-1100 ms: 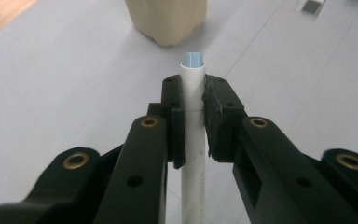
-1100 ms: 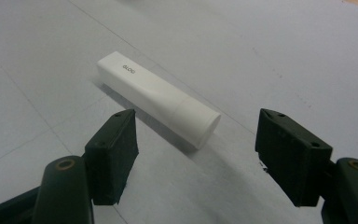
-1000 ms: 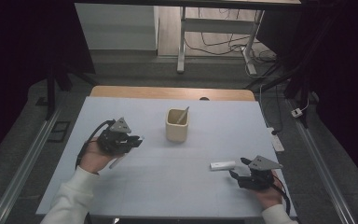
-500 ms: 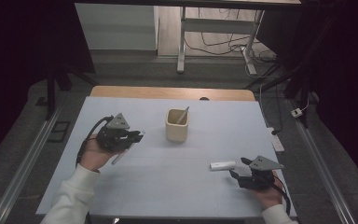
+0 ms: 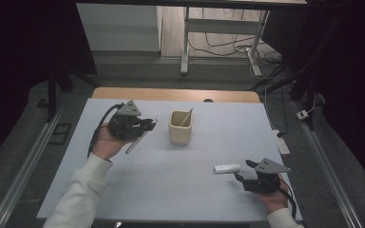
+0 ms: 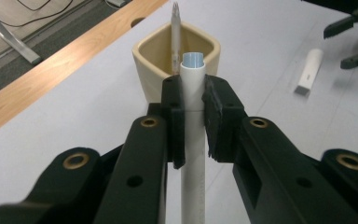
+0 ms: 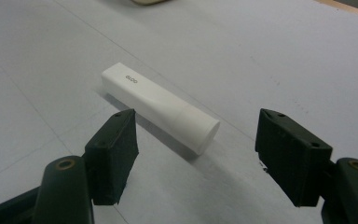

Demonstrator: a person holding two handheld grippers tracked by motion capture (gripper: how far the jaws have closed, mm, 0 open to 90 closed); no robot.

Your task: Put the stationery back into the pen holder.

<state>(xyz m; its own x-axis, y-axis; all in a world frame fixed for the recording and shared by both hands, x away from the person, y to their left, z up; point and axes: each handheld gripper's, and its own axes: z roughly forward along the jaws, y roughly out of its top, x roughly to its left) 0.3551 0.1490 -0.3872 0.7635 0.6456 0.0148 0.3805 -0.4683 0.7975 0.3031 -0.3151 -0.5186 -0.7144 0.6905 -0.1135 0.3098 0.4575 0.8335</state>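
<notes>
Left gripper view shows a white pen point(image 6: 192, 140) with a pale blue end, clenched by the left gripper point(image 6: 193, 109) just short of the cream cup point(image 6: 179, 70); its lower end is cut off. Right of the cup, the right gripper point(image 7: 196, 158) gapes around a white tube point(image 7: 161, 106).

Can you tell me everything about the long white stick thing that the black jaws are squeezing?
The white marker is a slim, smooth tube that looks like plastic, with a pale blue tip at its far end. The left gripper clamps it between its black jaws, one pad on each side. It is lifted off the white table and points toward the cream cup, which already has a pen in it. It does not touch the cup.
</notes>
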